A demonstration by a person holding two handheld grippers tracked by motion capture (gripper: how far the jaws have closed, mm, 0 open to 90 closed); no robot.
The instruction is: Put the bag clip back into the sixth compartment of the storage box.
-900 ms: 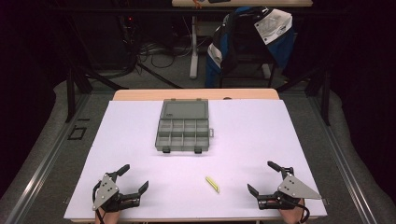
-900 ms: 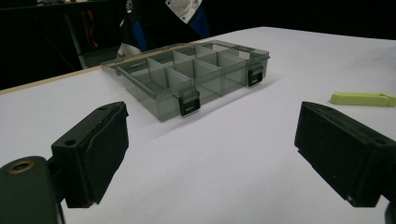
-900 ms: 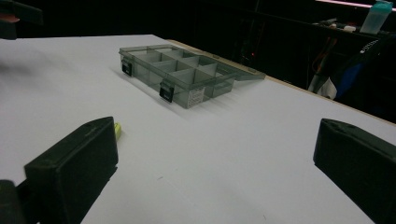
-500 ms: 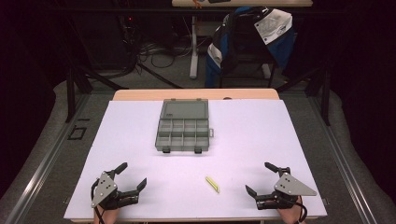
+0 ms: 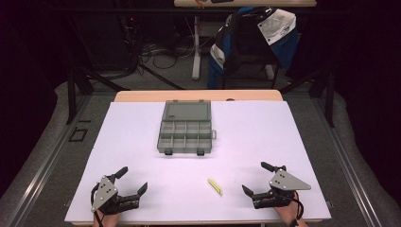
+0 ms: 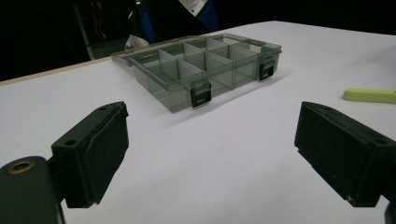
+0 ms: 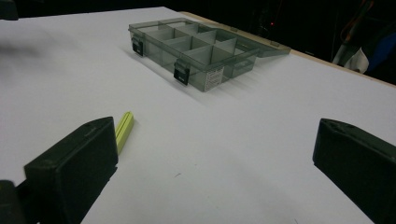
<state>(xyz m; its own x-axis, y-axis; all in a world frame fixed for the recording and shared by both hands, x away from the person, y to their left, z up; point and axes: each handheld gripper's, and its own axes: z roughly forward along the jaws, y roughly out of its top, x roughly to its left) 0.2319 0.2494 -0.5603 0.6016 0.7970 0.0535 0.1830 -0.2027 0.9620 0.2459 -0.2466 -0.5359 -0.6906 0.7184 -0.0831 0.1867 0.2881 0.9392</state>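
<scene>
Facing box latches [image 6: 201, 95], left tool [image 5: 128, 182]

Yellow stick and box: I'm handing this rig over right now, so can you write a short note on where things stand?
Left tongs: open, holding nothing, low over the near left of the white table.
Right tongs: open, holding nothing, near right.
Yellow stick: lies flat on the table between the two tongs, closer to the right ones, touched by neither.
Grey box: mid-table, lid open and laid back, the compartments that show look empty.
Done: nothing gripped or placed.
Left: probably pick up the stick with the right tongs and put it in a compartment.
</scene>
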